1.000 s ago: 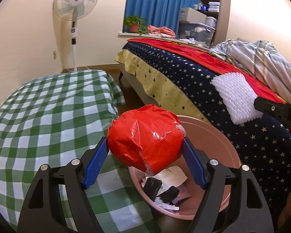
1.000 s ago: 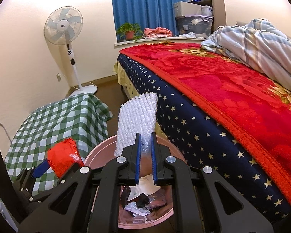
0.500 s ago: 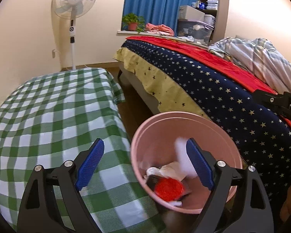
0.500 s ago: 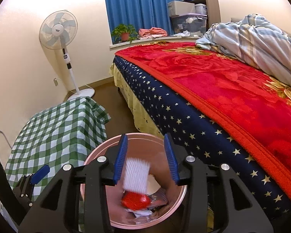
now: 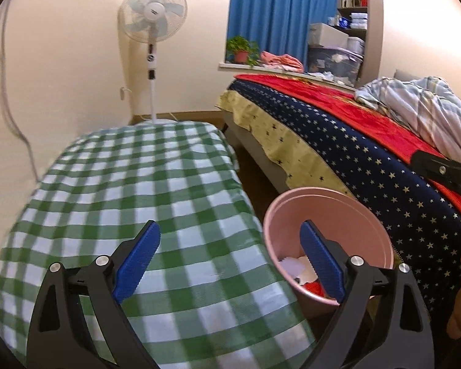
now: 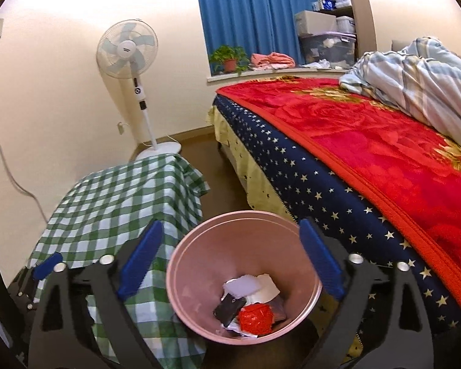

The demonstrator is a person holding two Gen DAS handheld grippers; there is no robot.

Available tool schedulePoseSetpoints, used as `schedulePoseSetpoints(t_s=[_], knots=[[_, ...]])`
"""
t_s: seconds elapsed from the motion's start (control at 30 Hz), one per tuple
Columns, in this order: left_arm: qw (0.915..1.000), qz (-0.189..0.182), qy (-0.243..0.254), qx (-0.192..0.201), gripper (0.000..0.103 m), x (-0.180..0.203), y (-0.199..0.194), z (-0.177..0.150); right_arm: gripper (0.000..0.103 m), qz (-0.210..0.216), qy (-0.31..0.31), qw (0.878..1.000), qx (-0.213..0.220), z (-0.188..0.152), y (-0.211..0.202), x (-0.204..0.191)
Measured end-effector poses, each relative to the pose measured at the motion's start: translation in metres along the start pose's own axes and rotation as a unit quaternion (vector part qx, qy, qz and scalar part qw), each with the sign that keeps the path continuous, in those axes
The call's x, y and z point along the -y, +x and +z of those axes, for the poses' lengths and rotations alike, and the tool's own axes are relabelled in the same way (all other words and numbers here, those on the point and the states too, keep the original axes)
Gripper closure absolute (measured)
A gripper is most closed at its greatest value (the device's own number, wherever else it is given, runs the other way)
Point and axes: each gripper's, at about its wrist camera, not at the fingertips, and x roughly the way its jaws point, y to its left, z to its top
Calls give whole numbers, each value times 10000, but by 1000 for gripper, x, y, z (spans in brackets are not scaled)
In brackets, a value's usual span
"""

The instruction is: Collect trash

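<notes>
Pink plastic forms the round trash bin (image 6: 199, 276) that stands on the floor between the green-and-white checked tabletop (image 6: 113, 196) and the bed with the navy star-patterned cover (image 6: 316, 184). At the bottom of the bin lies the crumpled red plastic wrapper (image 6: 256, 318), touching a dark flat packet (image 6: 229, 306) on its left and lying just below some white paper scraps (image 6: 255, 286). The right gripper (image 6: 230, 258) hangs above the bin with its blue-padded fingers (image 6: 139, 259) spread wide on either side of the rim; its jaws have just been opening, and nothing is between them. The left gripper (image 5: 229, 259) is beside it over the near edge of the tabletop (image 5: 123, 190), its blue fingers (image 5: 136, 261) also wide apart and empty, having just been opening a little further; its right finger overlaps the pink bin (image 5: 338, 212), where a sliver of the red wrapper (image 5: 315, 287) and the white scraps (image 5: 295, 266) show behind it. In the right wrist view, part of the left gripper shows at the lower left edge. A red floral blanket (image 6: 384, 141) covers the top of the bed, with a striped pale-blue quilt (image 6: 415, 70) bunched at its far end. A white standing fan (image 6: 127, 49) is against the cream wall, near blue curtains (image 6: 246, 9) and a potted green plant (image 6: 229, 58) on the sill.
</notes>
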Motion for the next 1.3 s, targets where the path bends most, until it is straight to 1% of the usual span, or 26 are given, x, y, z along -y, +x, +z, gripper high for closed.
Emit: schedulePoseSetpoints(t_s=[0.1, 0.2, 0.37, 0.43, 0.5, 0.63, 0.7, 0.8, 1.0, 1.17, 1.3], knots=[[9998, 150, -67, 73, 11, -9, -17, 2, 5, 174, -136, 9998, 2, -1, -11, -6], [9995, 253, -151, 117, 11, -20, -35, 2, 5, 243, -282, 9993, 51, -5, -25, -13], [9987, 392, -327, 65, 8, -35, -63, -5, 5, 340, -409, 9986, -3, -14, -42, -22], [9983, 417, -412, 32, 8, -40, -75, -10, 5, 362, -532, 9979, -40, -21, -48, -29], [9976, 530, -456, 29, 8, -44, -87, -15, 5, 398, -642, 9971, -93, -29, -55, -37], [9965, 717, -420, 10, 8, -48, -107, -27, 5, 484, -807, 9954, -184, -43, -64, -51], [9964, 744, -396, 12, 8, -50, -115, -31, 5, 565, -865, 9944, -233, -51, -69, -59], [9959, 814, -384, 2, 8, -53, -129, -37, 5, 578, -933, 9937, -227, -58, -74, -66], [9948, 880, -512, -12, 8, -63, -147, -46, 5, 613, -1070, 9920, -266, -72, -83, -82], [9933, 960, -644, -20, 8, -71, -153, -52, 5, 628, -1206, 9904, -231, -82, -88, -96], [9930, 993, -644, -26, 8, -72, -157, -57, 5, 606, -1226, 9904, -185, -83, -90, -103]])
